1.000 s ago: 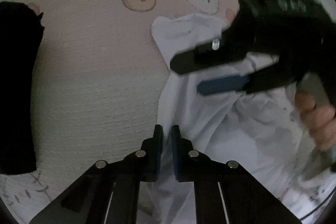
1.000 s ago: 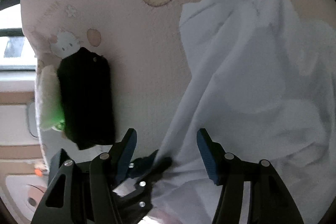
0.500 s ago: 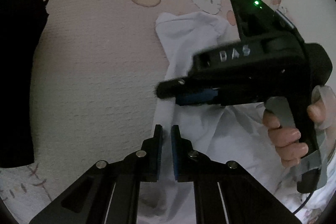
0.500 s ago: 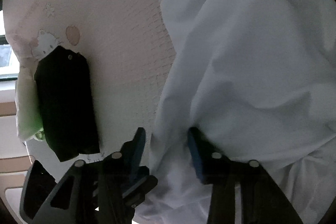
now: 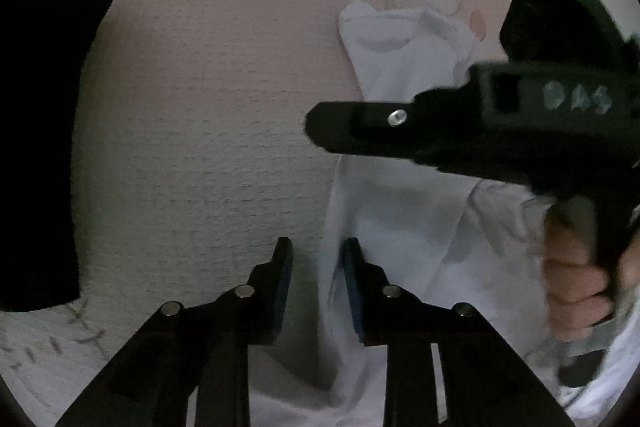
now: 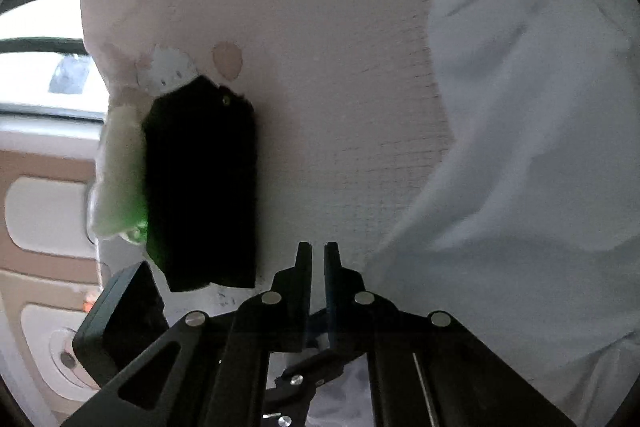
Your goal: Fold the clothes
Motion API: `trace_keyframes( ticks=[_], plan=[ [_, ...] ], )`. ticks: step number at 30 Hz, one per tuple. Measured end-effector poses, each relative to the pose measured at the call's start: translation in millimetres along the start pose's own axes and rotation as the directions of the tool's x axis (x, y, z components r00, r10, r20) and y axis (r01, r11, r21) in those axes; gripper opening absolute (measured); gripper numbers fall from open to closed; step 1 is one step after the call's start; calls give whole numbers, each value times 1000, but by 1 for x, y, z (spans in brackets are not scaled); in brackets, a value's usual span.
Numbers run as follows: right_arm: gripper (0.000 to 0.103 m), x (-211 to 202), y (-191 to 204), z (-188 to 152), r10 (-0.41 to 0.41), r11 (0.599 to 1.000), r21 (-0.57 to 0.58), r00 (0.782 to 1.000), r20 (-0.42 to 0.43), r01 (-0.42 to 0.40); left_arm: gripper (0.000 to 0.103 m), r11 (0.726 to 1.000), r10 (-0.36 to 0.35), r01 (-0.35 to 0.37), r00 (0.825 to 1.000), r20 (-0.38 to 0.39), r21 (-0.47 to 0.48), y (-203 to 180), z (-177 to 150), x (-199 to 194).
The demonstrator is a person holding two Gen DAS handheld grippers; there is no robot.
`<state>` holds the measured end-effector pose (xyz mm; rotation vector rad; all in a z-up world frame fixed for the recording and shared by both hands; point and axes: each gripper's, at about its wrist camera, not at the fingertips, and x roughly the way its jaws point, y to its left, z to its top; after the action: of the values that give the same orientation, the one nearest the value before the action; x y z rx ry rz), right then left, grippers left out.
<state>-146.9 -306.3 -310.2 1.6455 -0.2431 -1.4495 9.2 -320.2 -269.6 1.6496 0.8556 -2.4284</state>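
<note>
Left wrist view shows the white garment (image 5: pixel 400 211) lying on the pink cartoon-print bed sheet (image 5: pixel 208 115), its long axis running from the near edge of the bed away toward the printed cat face, one narrow end pointing far. A broad bare strip of sheet separates it from the folded black garment (image 5: pixel 36 123) at the left. The left hand-held gripper (image 5: pixel 316 247) is released, jaws apart astride the white garment's left border; half a second ago they were nearly closed. The right hand-held gripper (image 5: pixel 320 125) now hangs above the cloth, tip over that border. Right wrist view has the right hand-held gripper (image 6: pixel 318 251) clenched to a thin slit with no cloth between its fingers, where earlier it straddled a fold. Beyond the black garment (image 6: pixel 200 183) the bed's left edge drops off.
</note>
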Motion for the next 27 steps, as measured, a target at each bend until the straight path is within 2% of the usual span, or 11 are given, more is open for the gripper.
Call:
trace_keyframes(
  ticks=[3, 7, 8, 11, 12, 16, 20, 27],
  plan=[
    [4, 5, 2, 4, -76, 997, -5, 997, -22, 76, 23, 1000, -7, 7, 1000, 1, 4, 6, -2, -8],
    [5, -9, -9, 9, -158, 986, 56, 987, -17, 159, 23, 999, -2, 4, 999, -32, 47, -1, 4, -1],
    [6, -11, -12, 10, -163, 984, 68, 986, -30, 164, 23, 999, 2, 0, 999, -32, 51, -2, 6, 0],
    [28, -23, -21, 11, -166, 980, 102, 986, -30, 168, 24, 999, 8, -7, 1000, -22, 48, -4, 9, 1],
    [31, -29, -24, 11, -168, 979, 113, 986, -20, 169, 24, 999, 8, -7, 1000, -18, 44, -3, 9, 0],
    [32, -30, -27, 15, -179, 974, 137, 984, -15, 179, 24, 1000, 6, -6, 1000, -19, 25, 1, 6, -4],
    [42, -26, -30, 22, -174, 971, 160, 984, -30, 177, 23, 999, -14, 13, 1000, 3, 40, 4, 14, -2],
    [42, -15, -39, 26, -161, 963, 212, 986, -44, 167, 22, 995, -100, 100, 993, 61, 8, 30, 10, -8]
  ],
)
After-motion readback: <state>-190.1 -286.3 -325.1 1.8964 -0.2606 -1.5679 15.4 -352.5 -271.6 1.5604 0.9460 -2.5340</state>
